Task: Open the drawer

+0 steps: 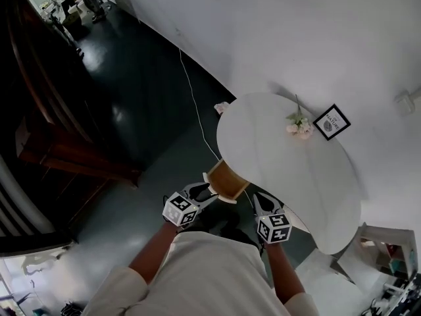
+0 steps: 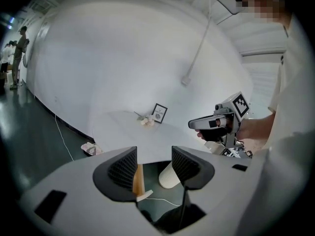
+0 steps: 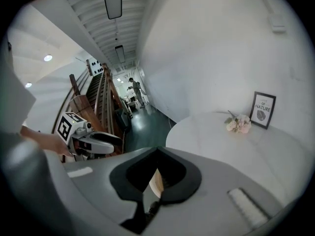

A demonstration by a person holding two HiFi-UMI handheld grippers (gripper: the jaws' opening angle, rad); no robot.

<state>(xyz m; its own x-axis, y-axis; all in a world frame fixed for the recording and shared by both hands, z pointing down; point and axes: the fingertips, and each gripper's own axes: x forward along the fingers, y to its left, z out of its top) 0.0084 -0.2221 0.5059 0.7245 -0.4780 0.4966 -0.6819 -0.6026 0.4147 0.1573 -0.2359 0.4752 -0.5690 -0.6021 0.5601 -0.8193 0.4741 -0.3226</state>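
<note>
- Left gripper view: my left gripper is released, its jaws apart with nothing between them. Just beyond and below them is a wooden panel, which I take to be the drawer. It sits beside the worktop's white leg.
- Right gripper view: my right gripper is clenched, its tips meeting on nothing. The same wood shows through the gap behind the tips.
- Head view: both grippers hang close to my body, touching nothing. The drawer sits under the near edge of the worktop, just ahead of the grippers and between them.
- As I judge it, this is the approach, with no grasp made yet. Next, the open left gripper should go forward onto the drawer front, close, and pull back towards me. I cannot make out a handle.
- Only the head view places the drawer against the worktop's edge. Only the gripper views settle how the jaws stand.
- Farthest ahead, across the worktop, lie flowers and a framed card.
</note>
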